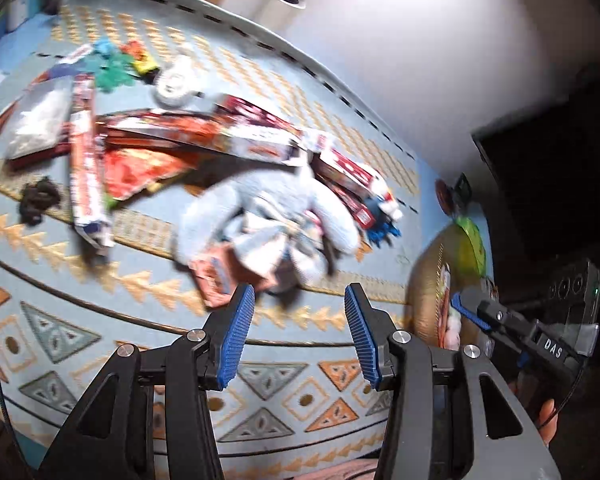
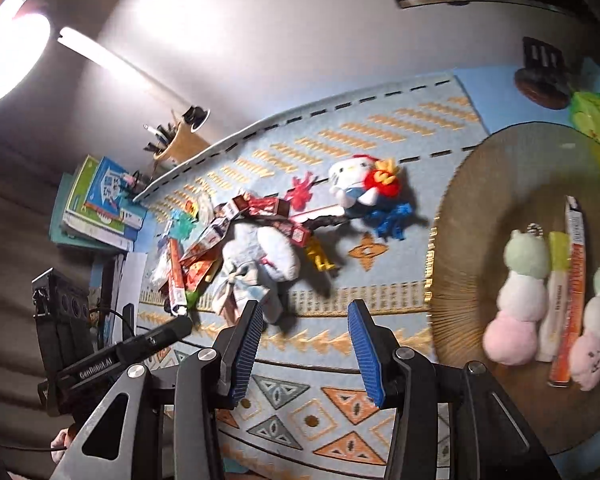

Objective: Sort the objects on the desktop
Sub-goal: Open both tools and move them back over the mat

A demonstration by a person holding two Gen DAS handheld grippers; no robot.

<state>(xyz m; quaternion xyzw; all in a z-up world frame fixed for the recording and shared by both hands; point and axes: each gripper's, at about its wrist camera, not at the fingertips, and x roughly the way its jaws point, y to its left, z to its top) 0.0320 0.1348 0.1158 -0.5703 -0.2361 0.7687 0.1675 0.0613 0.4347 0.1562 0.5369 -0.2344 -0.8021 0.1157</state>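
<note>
Left wrist view blurs the snack packets (image 1: 172,136); both claws, left claw (image 1: 300,336) and right claw (image 2: 306,350), gape empty.

Lying on the round woven tray (image 2: 480,208): two three-ball plush dumplings (image 2: 518,300), one orange snack stick (image 2: 572,288), one yellow-capped tube (image 2: 556,292). Sitting on the patterned mat (image 2: 340,408): one white cat plush (image 2: 356,184), one pale blue plush (image 2: 260,264), one blue tassel (image 2: 392,220), one red tassel (image 2: 302,194), one teal tassel (image 2: 182,224), several red snack packets (image 2: 260,206), too blurred for counting.
</note>
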